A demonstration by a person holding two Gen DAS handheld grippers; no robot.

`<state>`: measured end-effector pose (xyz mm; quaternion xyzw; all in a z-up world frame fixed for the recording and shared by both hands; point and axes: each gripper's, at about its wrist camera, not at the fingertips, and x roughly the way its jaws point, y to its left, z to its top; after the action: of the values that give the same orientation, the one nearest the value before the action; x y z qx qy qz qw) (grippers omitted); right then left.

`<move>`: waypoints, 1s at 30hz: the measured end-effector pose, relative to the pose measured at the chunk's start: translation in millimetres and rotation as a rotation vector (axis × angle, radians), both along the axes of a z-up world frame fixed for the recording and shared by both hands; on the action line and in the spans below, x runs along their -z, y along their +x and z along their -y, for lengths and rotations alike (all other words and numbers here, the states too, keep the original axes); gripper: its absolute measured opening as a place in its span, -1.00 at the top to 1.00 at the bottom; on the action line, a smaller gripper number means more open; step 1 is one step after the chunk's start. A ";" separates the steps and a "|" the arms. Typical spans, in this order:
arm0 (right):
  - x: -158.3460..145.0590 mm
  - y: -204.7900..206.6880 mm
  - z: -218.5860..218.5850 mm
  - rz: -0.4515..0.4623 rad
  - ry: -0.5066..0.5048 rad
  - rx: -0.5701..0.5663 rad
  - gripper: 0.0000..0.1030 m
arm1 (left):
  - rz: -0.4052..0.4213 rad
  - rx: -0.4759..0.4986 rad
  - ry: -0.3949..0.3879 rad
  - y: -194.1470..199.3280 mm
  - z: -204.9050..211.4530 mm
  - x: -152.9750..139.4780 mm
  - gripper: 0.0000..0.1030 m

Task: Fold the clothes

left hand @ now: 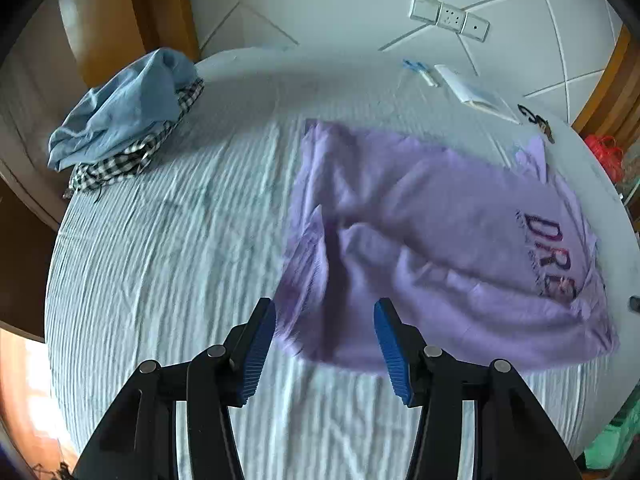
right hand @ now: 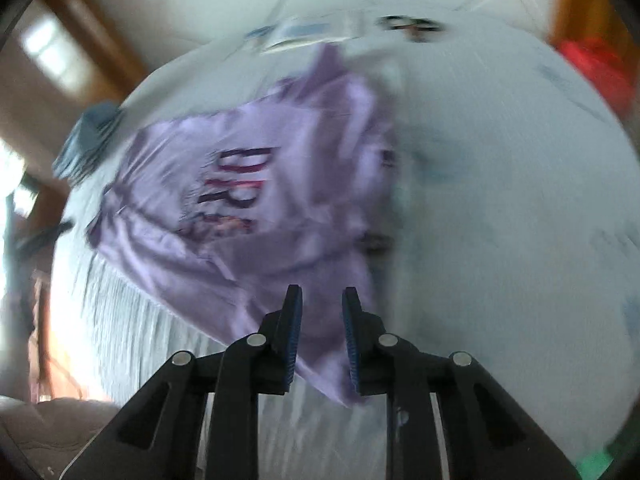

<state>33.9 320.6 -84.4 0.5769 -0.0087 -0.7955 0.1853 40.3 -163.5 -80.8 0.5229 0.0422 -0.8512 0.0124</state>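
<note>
A lilac T-shirt [left hand: 440, 240] with dark lettering lies crumpled on a round table covered with a pale ribbed cloth [left hand: 180, 260]. My left gripper [left hand: 325, 308] is open and empty, just above the shirt's near left corner. In the right wrist view, which is blurred, the same T-shirt [right hand: 260, 208] lies ahead. My right gripper [right hand: 322, 294] is open, with a corner of the shirt lying between and under its jaws; the pads do not press on it.
A heap of blue and checked clothes [left hand: 124, 120] sits at the table's far left edge. Papers [left hand: 476, 92] and a dark small object [left hand: 536, 120] lie at the far right. A tiled wall with sockets [left hand: 448, 18] stands behind. A red bag [left hand: 604, 152] is beyond the right edge.
</note>
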 end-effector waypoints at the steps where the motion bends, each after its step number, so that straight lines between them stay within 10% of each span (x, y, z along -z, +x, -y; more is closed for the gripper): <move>1: 5.8 -5.1 11.9 0.016 -0.008 -0.040 0.61 | 0.000 -0.001 0.007 -2.0 -3.2 1.0 -0.01; 8: 60.3 -31.9 61.8 0.155 0.034 -0.147 0.61 | 0.067 0.013 0.031 -22.7 -14.8 29.5 -0.01; 19: 18.2 -142.6 40.1 -0.019 -0.029 0.076 0.57 | 0.101 -0.012 0.048 -91.1 18.0 39.3 -0.18; 23: 12.7 -187.0 35.2 -0.042 -0.018 0.143 -0.37 | 0.091 -0.024 0.048 -138.9 29.7 36.1 -0.41; 30: 16.6 -247.9 38.9 -0.031 -0.041 0.197 -0.54 | 0.112 -0.011 0.023 -216.4 32.1 47.4 -0.43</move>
<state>-214.1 281.7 -100.9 0.5569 -0.0788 -0.8184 0.1181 -176.1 -195.7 -128.2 0.5698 0.0540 -0.8199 0.0133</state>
